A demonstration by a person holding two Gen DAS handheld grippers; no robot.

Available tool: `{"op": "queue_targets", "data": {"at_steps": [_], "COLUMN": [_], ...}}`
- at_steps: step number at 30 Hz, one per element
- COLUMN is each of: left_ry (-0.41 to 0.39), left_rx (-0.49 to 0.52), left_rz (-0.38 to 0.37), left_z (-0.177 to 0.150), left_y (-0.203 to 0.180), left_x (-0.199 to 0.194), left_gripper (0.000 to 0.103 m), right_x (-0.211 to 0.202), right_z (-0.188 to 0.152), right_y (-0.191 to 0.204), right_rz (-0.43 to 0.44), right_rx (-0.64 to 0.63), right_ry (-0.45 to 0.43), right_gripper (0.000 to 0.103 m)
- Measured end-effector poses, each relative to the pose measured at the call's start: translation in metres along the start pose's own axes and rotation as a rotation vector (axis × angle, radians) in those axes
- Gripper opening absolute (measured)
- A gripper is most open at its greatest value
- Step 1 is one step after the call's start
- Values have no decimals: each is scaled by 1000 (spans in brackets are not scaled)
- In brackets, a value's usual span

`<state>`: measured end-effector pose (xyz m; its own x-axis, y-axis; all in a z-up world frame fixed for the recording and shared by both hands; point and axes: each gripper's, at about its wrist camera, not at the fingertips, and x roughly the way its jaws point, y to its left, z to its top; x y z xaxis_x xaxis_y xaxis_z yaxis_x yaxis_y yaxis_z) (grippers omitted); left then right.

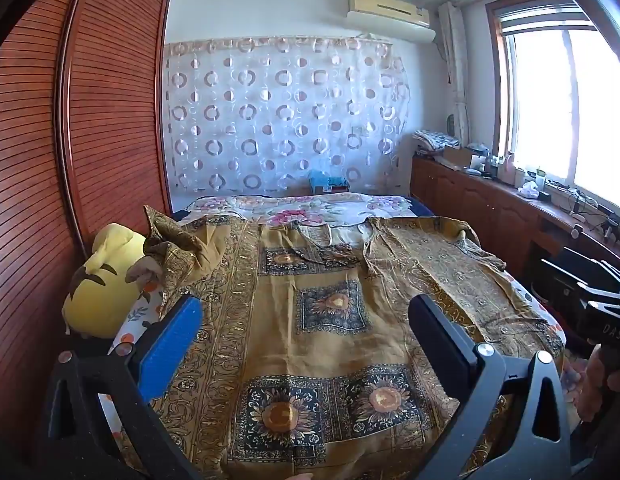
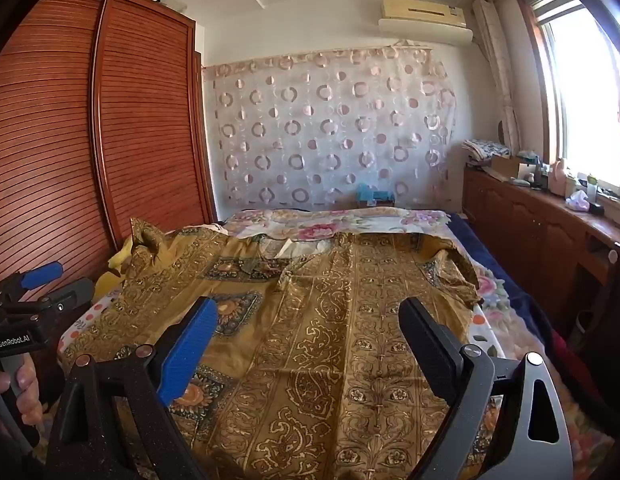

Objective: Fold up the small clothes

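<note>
A mustard-brown patterned garment (image 1: 334, 312) with dark sunflower squares lies spread flat on the bed (image 1: 310, 206), neckline toward the far end, sleeves out to both sides. The same garment (image 2: 342, 320) fills the right wrist view. My left gripper (image 1: 305, 316) hovers above its lower left part, jaws wide open, nothing between the blue and black fingers. My right gripper (image 2: 307, 320) hovers over the lower right part, likewise open and empty. The left sleeve (image 1: 177, 248) is crumpled against a pillow. A hand grips the left gripper's handle (image 2: 17, 340).
A yellow plush pillow (image 1: 105, 280) lies at the bed's left edge beside the tall wooden wardrobe (image 1: 69, 140). A low wooden cabinet (image 1: 490, 200) with clutter runs under the window on the right. A floral bedsheet (image 2: 330, 220) shows beyond the garment.
</note>
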<state>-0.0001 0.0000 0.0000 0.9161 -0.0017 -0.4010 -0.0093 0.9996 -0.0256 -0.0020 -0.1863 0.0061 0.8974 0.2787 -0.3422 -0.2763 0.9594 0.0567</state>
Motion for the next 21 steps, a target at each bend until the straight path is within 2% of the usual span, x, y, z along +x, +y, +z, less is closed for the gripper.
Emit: {"op": "queue_targets", "data": {"at_steps": [21], "left_ry": [-7], "left_rx": [9], "left_rz": [6], "left_z": [0], "left_y": [0], "left_x": [0], "left_gripper": [103], "right_x": [-4], "right_z": [-2], "right_y": [-2], "right_rz": [-5], "right_rx": [-3], "right_ry": [-23], "right_gripper": [93]}}
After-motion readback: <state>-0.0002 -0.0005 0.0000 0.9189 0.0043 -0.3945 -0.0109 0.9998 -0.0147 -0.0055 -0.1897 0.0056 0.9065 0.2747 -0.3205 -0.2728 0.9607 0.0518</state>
